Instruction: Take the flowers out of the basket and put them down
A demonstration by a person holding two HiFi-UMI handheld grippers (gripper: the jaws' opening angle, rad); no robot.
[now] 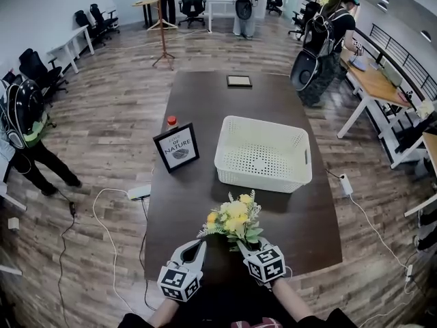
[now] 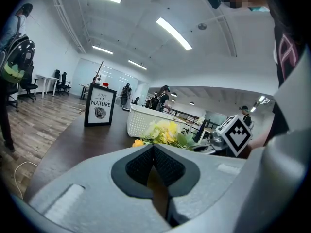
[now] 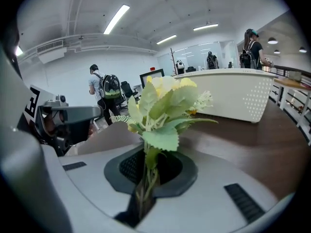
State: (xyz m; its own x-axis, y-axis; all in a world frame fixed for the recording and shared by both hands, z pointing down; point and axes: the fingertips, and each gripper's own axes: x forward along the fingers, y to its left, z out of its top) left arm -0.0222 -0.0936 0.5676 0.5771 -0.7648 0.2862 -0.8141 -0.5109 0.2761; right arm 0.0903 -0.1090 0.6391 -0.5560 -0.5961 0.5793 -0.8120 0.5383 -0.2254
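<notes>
Right gripper view shows my right hand-held gripper (image 3: 146, 178) pinching the green stems of the bunch of yellow and cream artificial flowers with green leaves (image 3: 163, 108), its pads pressed in on them low down. The bunch's long axis runs straight out along the jaws, away from me. The heads point toward the white perforated plastic basket (image 3: 243, 93), which stands beyond and looks empty in the head view. There the flowers sit over the near part of the dark brown wooden surface (image 1: 205, 108), between the basket and me. I can't tell whether the leaves touch it. The put-down spot lies right under the right hand, which tilts nose-down. My left hand-held gripper (image 1: 194, 250) is just beside it on the left, pads together on nothing. I judge it isn't needed.
</notes>
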